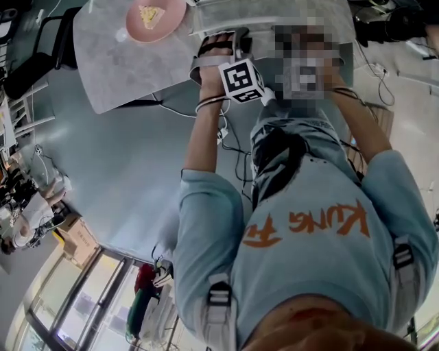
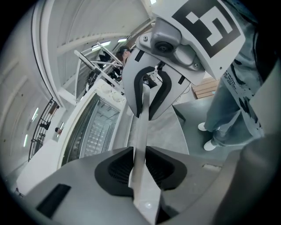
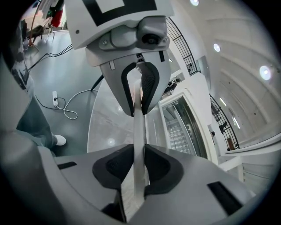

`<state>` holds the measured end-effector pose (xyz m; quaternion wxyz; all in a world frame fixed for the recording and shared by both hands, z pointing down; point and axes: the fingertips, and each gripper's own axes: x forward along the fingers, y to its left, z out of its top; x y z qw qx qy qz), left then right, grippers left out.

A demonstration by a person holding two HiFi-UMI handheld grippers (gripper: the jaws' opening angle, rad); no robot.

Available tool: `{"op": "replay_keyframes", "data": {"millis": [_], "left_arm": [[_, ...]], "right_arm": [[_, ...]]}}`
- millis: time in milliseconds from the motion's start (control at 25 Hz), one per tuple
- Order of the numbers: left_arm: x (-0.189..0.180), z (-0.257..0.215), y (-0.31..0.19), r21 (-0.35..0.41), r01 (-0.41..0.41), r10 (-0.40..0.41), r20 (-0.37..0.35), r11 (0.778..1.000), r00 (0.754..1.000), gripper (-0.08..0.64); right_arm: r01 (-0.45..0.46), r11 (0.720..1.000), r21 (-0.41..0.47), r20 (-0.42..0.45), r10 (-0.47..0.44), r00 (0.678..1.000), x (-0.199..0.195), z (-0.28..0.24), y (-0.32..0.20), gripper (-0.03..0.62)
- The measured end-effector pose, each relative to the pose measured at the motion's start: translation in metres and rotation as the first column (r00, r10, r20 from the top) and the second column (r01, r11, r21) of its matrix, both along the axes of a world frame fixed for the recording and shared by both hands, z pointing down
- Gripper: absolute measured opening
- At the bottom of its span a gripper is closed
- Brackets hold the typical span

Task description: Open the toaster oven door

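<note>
The toaster oven (image 2: 94, 132) stands on the table, its wire rack showing at the front (image 3: 181, 128). Its door handle, a flat pale bar (image 2: 141, 132) (image 3: 139, 132), runs between my two grippers, which face each other. My left gripper (image 2: 140, 169) is shut on one end of the bar, also seen from the other side (image 3: 139, 94). My right gripper (image 3: 139, 171) is shut on the other end (image 2: 147, 99). In the head view only the left gripper's marker cube (image 1: 241, 79) shows, at the oven (image 1: 274, 17); a mosaic patch covers the right one. How far the door stands open I cannot tell.
A pink plate (image 1: 154, 17) with a piece of food sits on the marbled table (image 1: 110, 62) to the left of the oven. Cables and a power strip (image 3: 55, 99) lie on the grey floor. The person's legs and shoes (image 2: 210, 143) stand by the table.
</note>
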<state>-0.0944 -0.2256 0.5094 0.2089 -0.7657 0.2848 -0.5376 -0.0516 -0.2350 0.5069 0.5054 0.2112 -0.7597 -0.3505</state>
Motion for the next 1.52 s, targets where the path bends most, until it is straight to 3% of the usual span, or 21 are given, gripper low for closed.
{"op": "replay_keyframes", "data": {"millis": [360,520,720,920,1040,1120,1240,1520], "left_arm": [[0.006,0.03,0.021,-0.019,0.038,-0.038,-0.02,0.999,0.999,0.084],[0.007,0.037,0.022,0.023,0.042,-0.042,-0.015,0.999,0.999,0.084],[0.001,0.065,0.029,0.067,0.039,-0.044,0.076,0.997,0.996,0.084],[-0.001,0.072,0.025,0.132,0.05,-0.057,0.046,0.99,0.997,0.084],[-0.005,0.079,0.028,0.174,0.039,-0.056,0.091,0.984,0.994,0.089],[-0.003,0.088,0.032,0.174,0.023,-0.044,0.12,0.984,0.992,0.111],[0.001,0.104,0.041,0.134,-0.008,-0.011,0.139,0.991,0.99,0.198],[0.002,0.115,0.051,0.103,-0.025,0.011,0.129,0.994,0.992,0.266]], "right_arm": [[-0.019,1.0,0.016,-0.014,0.02,1.0,0.007,0.033,0.019,0.074],[-0.039,0.998,0.051,-0.017,0.039,0.999,0.007,0.044,0.021,0.075],[-0.067,0.996,0.059,-0.005,0.068,0.998,0.007,0.065,0.027,0.094],[-0.06,0.996,0.062,-0.011,0.061,0.998,0.001,0.083,0.03,0.135],[-0.041,0.997,0.062,-0.025,0.042,0.999,0.001,0.095,0.037,0.168],[-0.033,0.998,0.06,-0.022,0.035,0.999,0.003,0.102,0.041,0.198],[-0.03,0.999,0.045,-0.024,0.031,0.999,0.007,0.114,0.047,0.243],[-0.036,0.998,0.057,-0.011,0.037,0.999,0.005,0.122,0.051,0.28]]}}
